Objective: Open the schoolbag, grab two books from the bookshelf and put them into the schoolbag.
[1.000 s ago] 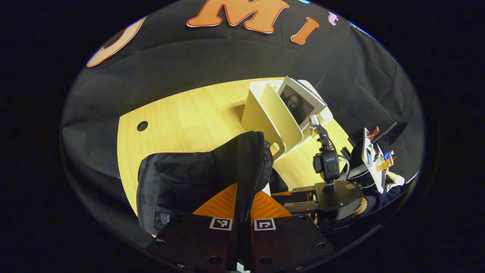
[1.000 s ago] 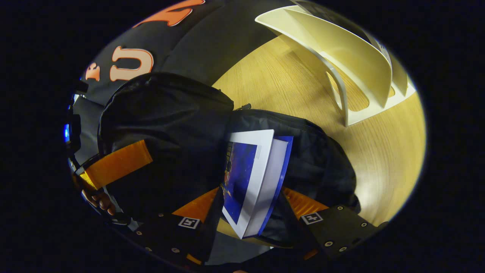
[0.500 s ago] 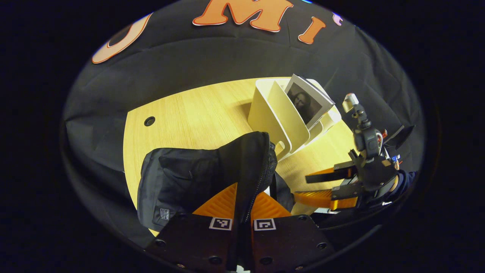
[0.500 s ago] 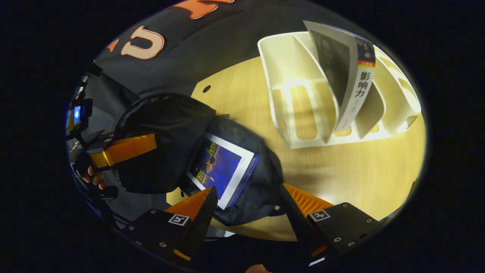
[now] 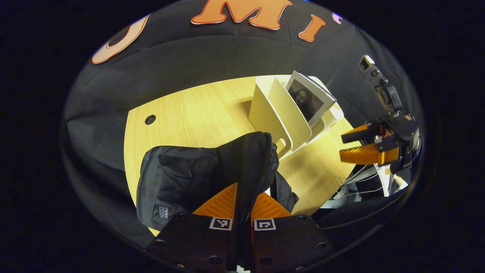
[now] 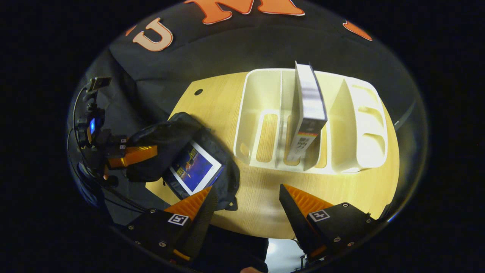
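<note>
My left gripper (image 5: 242,197) is shut on the raised zip-edged flap of the black schoolbag (image 5: 182,178), holding it open. In the right gripper view the bag (image 6: 227,178) lies open at the table's left, with a blue-covered book (image 6: 195,170) inside it. There the left gripper (image 6: 153,151) grips the flap. My right gripper (image 6: 247,189) is open and empty above the table's near edge, facing the cream bookshelf (image 6: 356,125). A book (image 6: 308,113) stands upright in a middle slot. The left gripper view shows that book's portrait cover (image 5: 307,100), the shelf (image 5: 265,113), and the right gripper (image 5: 346,146) open.
The wooden table (image 6: 265,216) has a round cable hole (image 5: 150,120) near its far left. The shelf's other slots (image 6: 265,125) hold nothing. Cables and small gear (image 5: 363,182) lie beyond the table's right edge. A hand (image 6: 106,176) holds the left gripper.
The right gripper let go of the blue book, which now lies in the bag, then drew back and swung to face the shelf. The left gripper kept its hold on the flap.
</note>
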The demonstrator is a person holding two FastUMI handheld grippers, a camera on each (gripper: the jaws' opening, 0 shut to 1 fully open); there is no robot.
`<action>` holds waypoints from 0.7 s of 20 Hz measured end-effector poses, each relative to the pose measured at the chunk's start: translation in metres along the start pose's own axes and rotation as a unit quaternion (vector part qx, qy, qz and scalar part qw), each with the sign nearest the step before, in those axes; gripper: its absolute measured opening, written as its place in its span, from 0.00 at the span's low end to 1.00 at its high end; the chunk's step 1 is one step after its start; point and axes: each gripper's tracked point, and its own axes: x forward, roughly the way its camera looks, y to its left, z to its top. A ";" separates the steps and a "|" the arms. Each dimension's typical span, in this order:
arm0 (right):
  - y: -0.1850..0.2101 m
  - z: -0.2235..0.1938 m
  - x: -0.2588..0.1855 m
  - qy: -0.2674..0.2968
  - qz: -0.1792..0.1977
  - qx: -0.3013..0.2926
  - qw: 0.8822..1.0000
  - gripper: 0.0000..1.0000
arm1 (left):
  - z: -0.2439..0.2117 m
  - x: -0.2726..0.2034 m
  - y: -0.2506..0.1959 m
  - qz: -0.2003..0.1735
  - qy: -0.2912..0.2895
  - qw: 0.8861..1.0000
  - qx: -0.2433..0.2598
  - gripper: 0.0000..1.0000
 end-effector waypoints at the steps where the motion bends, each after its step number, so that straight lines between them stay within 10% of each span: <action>1: -0.011 0.004 -0.005 0.002 -0.013 -0.009 1.000 0.99 | 0.000 -0.001 0.001 0.002 -0.001 1.000 -0.003 0.07; 14: -0.079 0.103 -0.026 0.014 -0.092 -0.047 0.995 0.98 | -0.009 -0.004 0.006 0.017 0.002 1.000 -0.024 0.07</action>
